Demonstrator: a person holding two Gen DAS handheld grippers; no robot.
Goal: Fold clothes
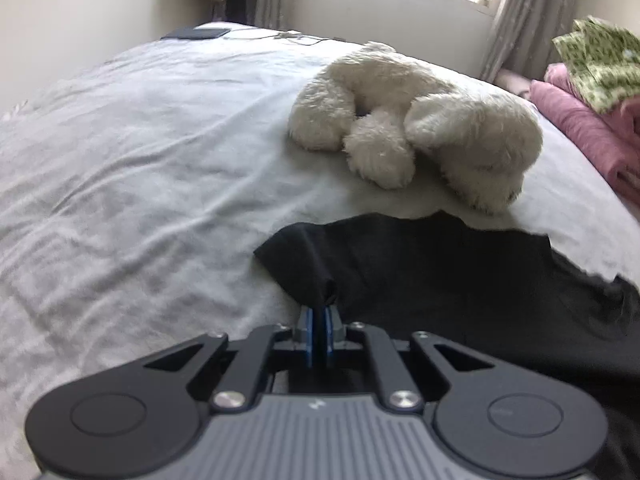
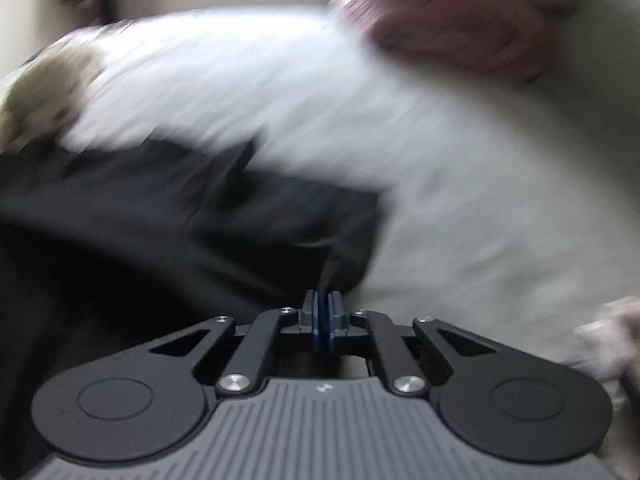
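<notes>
Two grippers, both nearly closed on black cloth. Nearest in the left wrist view, left gripper (image 1: 319,312), blue pads pinched together on a bunched corner of the black garment (image 1: 440,276), fabric gathered to a peak at twelve o'clock of the tips. Same picture in the right wrist view, though blurred: right gripper (image 2: 323,296) clamped on another corner of that garment, cloth running off toward nine and ten o'clock. From the left grip, bulk of the garment lying toward one to three o'clock, flat on the white bedsheet (image 1: 140,152), long axis apparently crosswise between the two grips; neither hand clearly nearer the far hem. Probably a fold away, toward twelve o'clock. Beyond the far hem, just beside it at one o'clock, a white plush toy (image 1: 412,116), likely in the way. Farther off at two o'clock, folded pink cloth (image 1: 580,128) under a green patterned piece (image 1: 600,64).
</notes>
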